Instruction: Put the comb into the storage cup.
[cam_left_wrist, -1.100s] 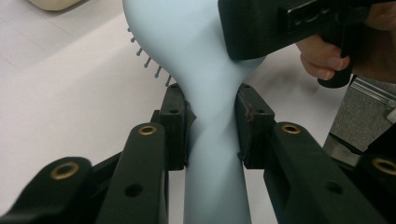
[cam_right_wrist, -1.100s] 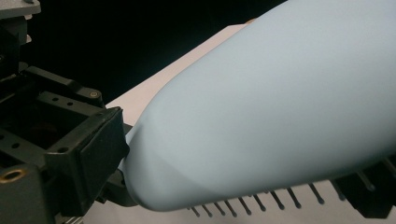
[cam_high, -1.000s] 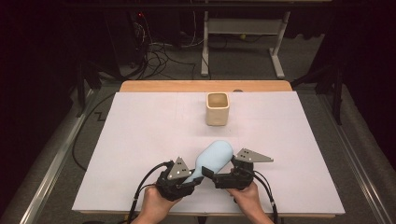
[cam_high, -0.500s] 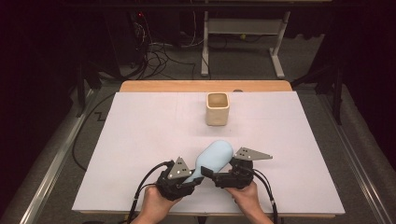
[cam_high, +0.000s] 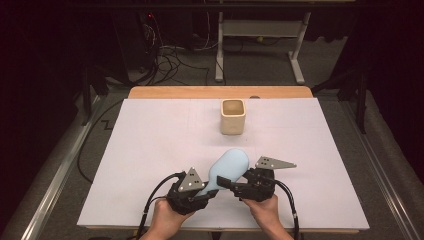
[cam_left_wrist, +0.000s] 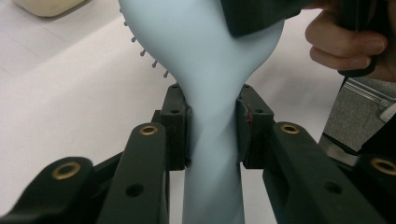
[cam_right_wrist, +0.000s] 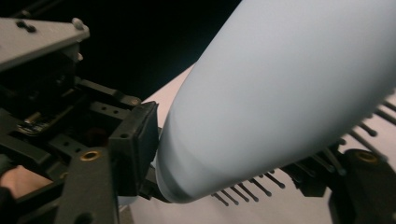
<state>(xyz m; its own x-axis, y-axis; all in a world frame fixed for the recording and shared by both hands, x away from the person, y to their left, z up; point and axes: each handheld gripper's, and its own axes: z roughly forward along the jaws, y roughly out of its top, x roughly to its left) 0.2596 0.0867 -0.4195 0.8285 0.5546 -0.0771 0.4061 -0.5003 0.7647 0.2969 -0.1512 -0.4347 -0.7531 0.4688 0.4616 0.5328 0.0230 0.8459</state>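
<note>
The brush (cam_high: 230, 167) is pale blue, plain and unpatterned, with dark grey bristles (cam_right_wrist: 261, 186). The cup (cam_high: 233, 117) is cream, tan inside. The counter (cam_high: 150, 150) is white with a light wood strip along its far edge. Both grippers, left (cam_high: 207, 187) and right (cam_high: 227, 182), are black with brass-coloured rivets and grey plates dotted with small holes. The cables (cam_high: 155, 192) are black. The floor (cam_high: 60, 170) is grey.
</note>
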